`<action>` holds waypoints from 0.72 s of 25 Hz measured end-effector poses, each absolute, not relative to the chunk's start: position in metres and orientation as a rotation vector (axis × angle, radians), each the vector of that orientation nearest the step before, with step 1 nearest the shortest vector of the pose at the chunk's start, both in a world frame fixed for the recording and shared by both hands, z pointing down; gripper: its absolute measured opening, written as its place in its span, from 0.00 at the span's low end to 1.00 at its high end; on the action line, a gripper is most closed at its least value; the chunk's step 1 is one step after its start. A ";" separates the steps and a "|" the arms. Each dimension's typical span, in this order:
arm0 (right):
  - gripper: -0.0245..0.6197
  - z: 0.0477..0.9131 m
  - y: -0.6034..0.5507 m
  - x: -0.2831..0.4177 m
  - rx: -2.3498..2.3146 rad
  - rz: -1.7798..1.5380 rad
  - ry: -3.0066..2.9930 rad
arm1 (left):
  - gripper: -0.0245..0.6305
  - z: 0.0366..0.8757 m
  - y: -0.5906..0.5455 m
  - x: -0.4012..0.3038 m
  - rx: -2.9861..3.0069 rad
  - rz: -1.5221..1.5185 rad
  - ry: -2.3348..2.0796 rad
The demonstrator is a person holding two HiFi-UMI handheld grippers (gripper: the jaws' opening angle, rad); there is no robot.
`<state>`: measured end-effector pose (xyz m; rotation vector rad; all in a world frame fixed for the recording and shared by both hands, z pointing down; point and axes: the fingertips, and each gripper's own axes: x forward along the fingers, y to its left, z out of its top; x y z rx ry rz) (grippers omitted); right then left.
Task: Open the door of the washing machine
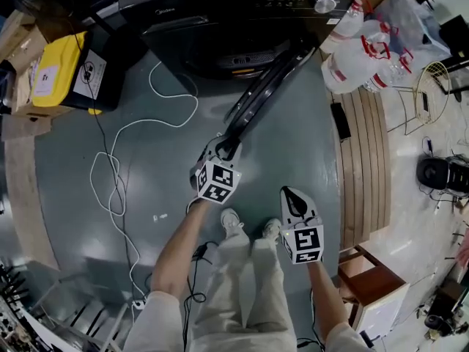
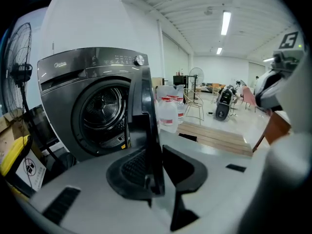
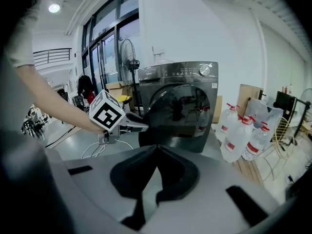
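My left tool (image 1: 229,147) is clenched on the free edge of the washing machine door (image 1: 264,86); in the left gripper view the dark rim stands upright between the two pads. The door is swung well out from the washing machine (image 1: 242,6), which sits at 12 o'clock from me. It runs as a long dark bar from its hinge side at the machine's front down towards me, and the drum opening (image 1: 242,59) is uncovered behind it.

My right tool (image 1: 287,193) hangs at about 4 o'clock from the left one, apart from the door, with its jaws pressed together on nothing.

Around me on the grey-green floor (image 1: 66,196):
- A white cable (image 1: 110,174) loops from 11 o'clock round to 8 o'clock. One loop lies just in front of the machine, to the left of the door's edge.
- A yellow container (image 1: 58,72) stands at 10 o'clock beside the machine.
- A cluster of big clear water bottles (image 1: 359,57) with red labels stands at 1 o'clock, on the far side of the open door.
- Wooden planks (image 1: 363,160) lie flat at 3 o'clock.
- A wire chair (image 1: 432,86) stands beyond them at 2 o'clock.
- A wooden stool (image 1: 374,292) is at 4 o'clock, near my right arm.

My shoes (image 1: 233,222) are just beneath the two tools.
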<state>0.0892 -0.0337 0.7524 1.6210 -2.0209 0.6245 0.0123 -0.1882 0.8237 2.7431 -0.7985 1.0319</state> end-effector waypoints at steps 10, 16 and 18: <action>0.04 0.743 0.031 0.149 1.716 0.666 -1.940 | 0.17 0.824 -0.125 0.065 2.687 1.023 -0.768; 0.04 0.746 0.065 0.187 1.800 0.703 -1.864 | 0.18 0.824 -0.097 0.098 2.661 0.990 -0.759; 0.04 0.747 0.076 0.195 1.827 0.720 -1.845 | 0.19 0.824 -0.088 0.107 2.669 1.001 -0.739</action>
